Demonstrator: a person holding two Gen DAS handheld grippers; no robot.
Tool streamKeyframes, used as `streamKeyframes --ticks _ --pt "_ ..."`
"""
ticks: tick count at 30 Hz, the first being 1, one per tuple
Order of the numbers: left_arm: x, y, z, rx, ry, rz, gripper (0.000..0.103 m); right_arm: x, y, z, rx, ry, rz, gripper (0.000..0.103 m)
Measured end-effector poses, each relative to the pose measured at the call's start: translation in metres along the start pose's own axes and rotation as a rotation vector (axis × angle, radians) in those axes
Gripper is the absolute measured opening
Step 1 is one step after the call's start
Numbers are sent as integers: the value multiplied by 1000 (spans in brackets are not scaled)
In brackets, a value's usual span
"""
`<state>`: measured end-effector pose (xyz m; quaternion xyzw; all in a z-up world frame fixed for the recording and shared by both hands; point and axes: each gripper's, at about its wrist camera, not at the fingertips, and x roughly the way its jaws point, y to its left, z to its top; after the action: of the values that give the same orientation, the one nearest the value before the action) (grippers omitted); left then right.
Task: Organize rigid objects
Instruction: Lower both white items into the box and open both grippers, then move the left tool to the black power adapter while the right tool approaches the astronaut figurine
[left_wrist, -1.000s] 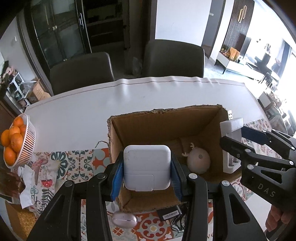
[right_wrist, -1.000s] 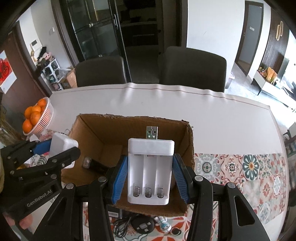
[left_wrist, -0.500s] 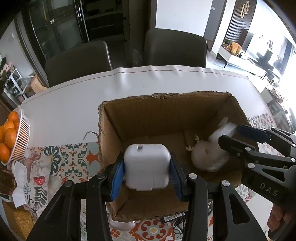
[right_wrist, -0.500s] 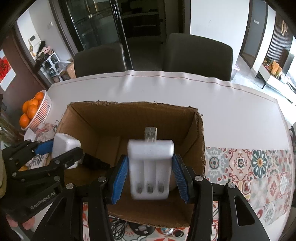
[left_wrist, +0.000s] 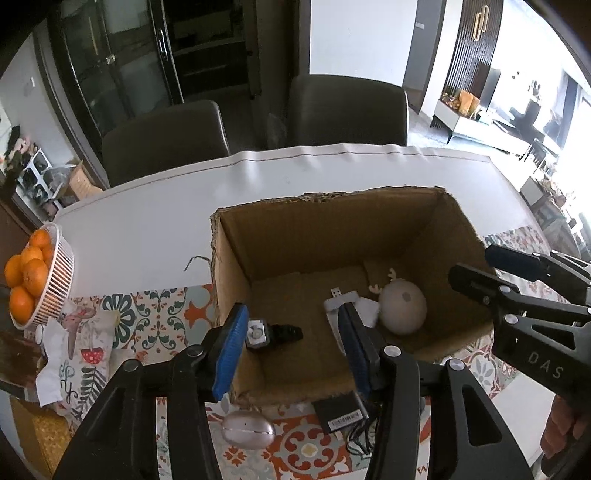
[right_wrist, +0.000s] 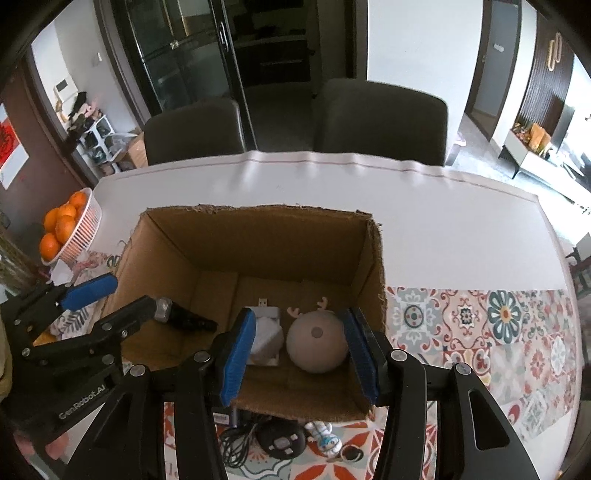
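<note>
An open cardboard box (left_wrist: 332, 195) (right_wrist: 258, 210) stands on the table. On its floor lie a white battery charger (left_wrist: 341, 301) (right_wrist: 267, 312) with a USB plug, a white power adapter (left_wrist: 369, 312) (right_wrist: 264, 338) on top of it, a round beige deer toy (left_wrist: 402, 308) (right_wrist: 317, 345) and a black watch (left_wrist: 266, 332) (right_wrist: 184, 317). My left gripper (left_wrist: 291, 350) (right_wrist: 122, 299) hangs over the box's left part, its jaws opening with nothing between them. My right gripper (right_wrist: 299, 354) (left_wrist: 476, 264) stands open and empty above the deer toy.
In front of the box lie a silver mouse (left_wrist: 249, 430), a black device (left_wrist: 340, 410), cables and a round black gadget (right_wrist: 282, 441) on a patterned mat (right_wrist: 480, 321). A basket of oranges (left_wrist: 40, 280) sits at the left edge. Two dark chairs stand behind the table.
Both grippers let go: the adapter left my left jaws and the charger left my right jaws. Both now lie on the box floor beside the deer toy.
</note>
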<state>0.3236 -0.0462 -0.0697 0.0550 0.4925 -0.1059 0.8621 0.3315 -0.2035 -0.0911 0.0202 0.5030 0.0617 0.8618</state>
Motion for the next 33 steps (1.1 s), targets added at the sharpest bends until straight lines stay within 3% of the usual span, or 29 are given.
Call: streamKeyframes --ticks 17,33 --pt "-51 -15 -26 16 -69 -25 53 -50 -4 -28 19 -80 11 51" --pt "-42 -36 -61 7 16 -60 54 -48 -21 -68 57 -29 4 51"
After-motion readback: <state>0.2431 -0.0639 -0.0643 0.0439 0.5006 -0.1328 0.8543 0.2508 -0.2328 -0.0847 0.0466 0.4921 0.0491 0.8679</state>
